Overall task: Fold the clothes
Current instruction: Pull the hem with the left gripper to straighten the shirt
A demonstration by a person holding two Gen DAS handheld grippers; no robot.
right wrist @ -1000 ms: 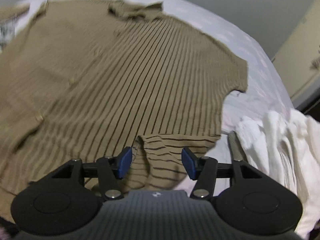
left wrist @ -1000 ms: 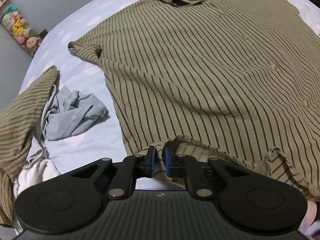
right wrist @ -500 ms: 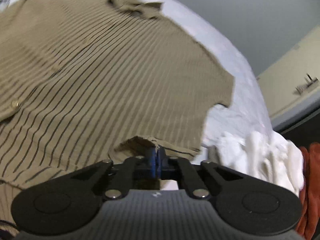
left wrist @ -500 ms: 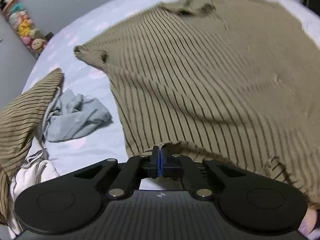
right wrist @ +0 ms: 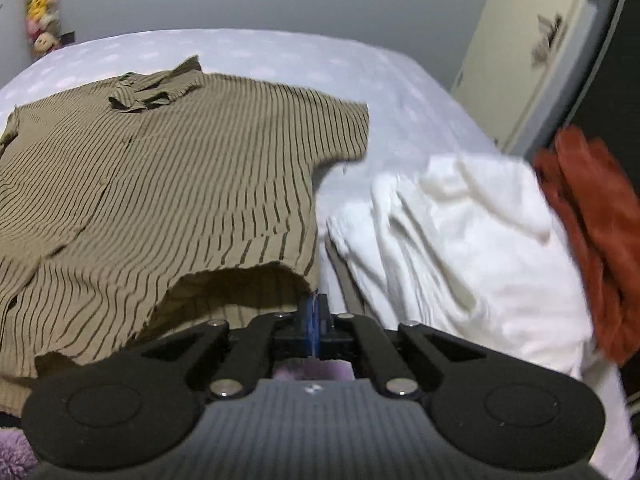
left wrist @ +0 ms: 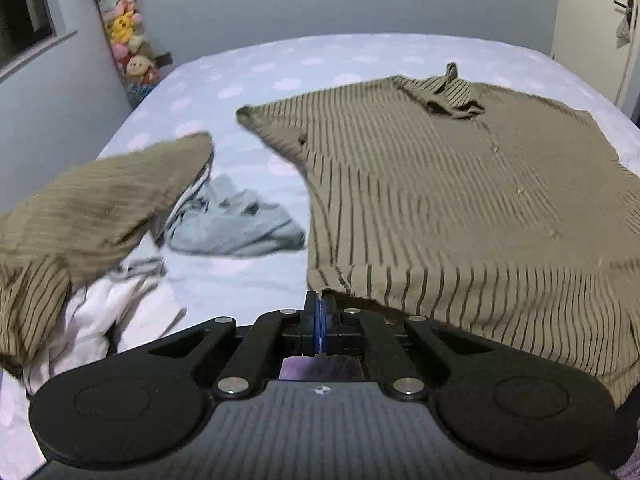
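Nearest to me, the left gripper had its blue pads pressed flat together on the hem corner of the striped shirt, its black linkage arms folded in tight. My right gripper showed the same: jaws fully closed, pinching the opposite hem corner, where the raw-looking edge curled up and exposed the paler underside. Both sets of jaws had just been closing, with the cloth between them.

The shirt was a thin, crinkled olive-tan weave with narrow dark vertical stripes, short-sleeved, with small pale buttons running down the front. Its lower edge was lifted off the bed at my two grips and sagged between them, while the upper body lay spread on the mattress. Farther up, the collar sat rumpled and half open.

Left of the shirt I saw a crumpled pale blue-grey garment lying apart from it, and nearer the left edge a heap with another olive striped piece draped over white cloth. On the right side lay a soft, ridged white pile, just beside the shirt's side edge, with a rust-red fabric behind it.

The bedsheet was smooth, light lilac with pale cloud shapes. At the far left corner, plush toys were stacked against the grey wall; a cream door stood far right.
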